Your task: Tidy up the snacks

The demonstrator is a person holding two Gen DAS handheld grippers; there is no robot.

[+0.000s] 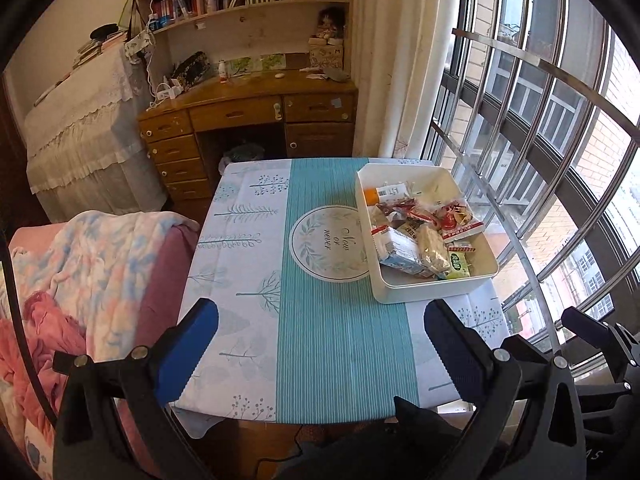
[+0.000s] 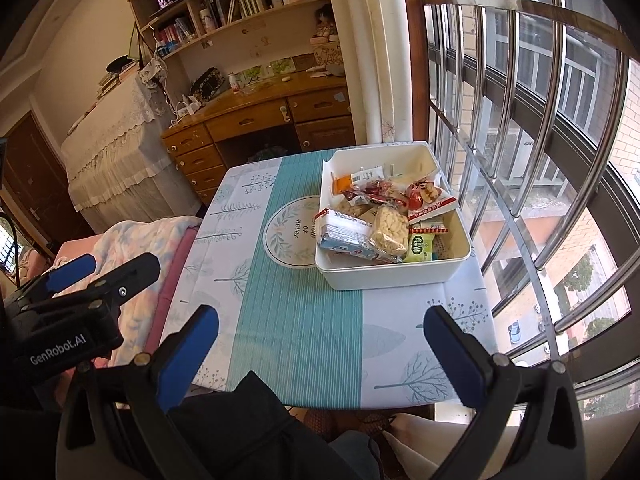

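Note:
A white plastic box (image 1: pixel 416 294) (image 2: pixel 384 278) stands on the right side of the small table and holds several wrapped snacks: a blue and white pack (image 1: pixel 400 254) (image 2: pixel 348 236), a pale rice cracker pack (image 1: pixel 432 250) (image 2: pixel 390 228), a green sachet (image 1: pixel 458 264) (image 2: pixel 418 248) and red and white packets (image 1: pixel 456 216) (image 2: pixel 430 196). My left gripper (image 1: pixel 320 344) is open and empty above the table's near edge. My right gripper (image 2: pixel 320 344) is open and empty, near the front edge, short of the box. The left gripper also shows at the left of the right wrist view (image 2: pixel 100 268).
The table carries a teal and white cloth (image 1: pixel 340 340) (image 2: pixel 288 320). A pink seat with a blanket (image 1: pixel 100 272) (image 2: pixel 132 248) stands at its left. A barred window (image 1: pixel 540 140) (image 2: pixel 540 120) runs along the right. A wooden desk (image 1: pixel 248 112) and bookshelves stand behind.

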